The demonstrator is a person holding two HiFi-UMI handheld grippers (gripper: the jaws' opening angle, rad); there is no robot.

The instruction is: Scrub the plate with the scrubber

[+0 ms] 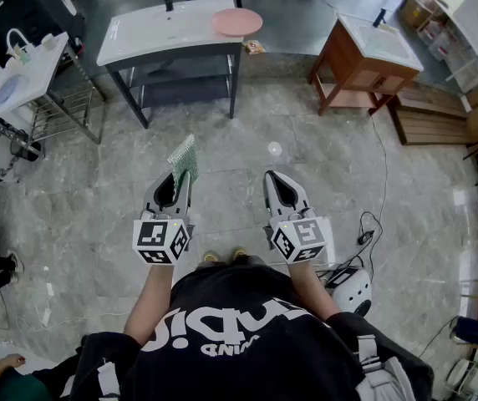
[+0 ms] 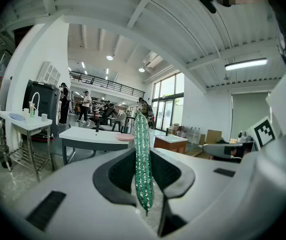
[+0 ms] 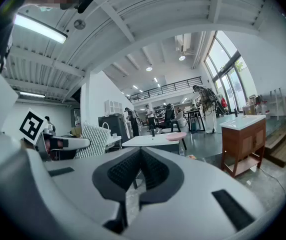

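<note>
Left claw (image 1: 177,182) clamps scrubber (image 1: 184,155); plate (image 1: 237,22) far ahead.

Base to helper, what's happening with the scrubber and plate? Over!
Left gripper shut on scrubber. Right gripper shut, empty. Plate ahead on white counter, untouched.

My left gripper (image 1: 178,182) and right gripper (image 1: 276,182): pale grey moulded shells with black textured pads (image 3: 125,171) inside. Each carries a white cube with black square markers, left cube (image 1: 162,241), right cube (image 1: 298,239). I wear a black short-sleeved T-shirt (image 1: 222,341) with white lettering. Pale grey straps (image 1: 105,380) sit over the shoulders.
</note>
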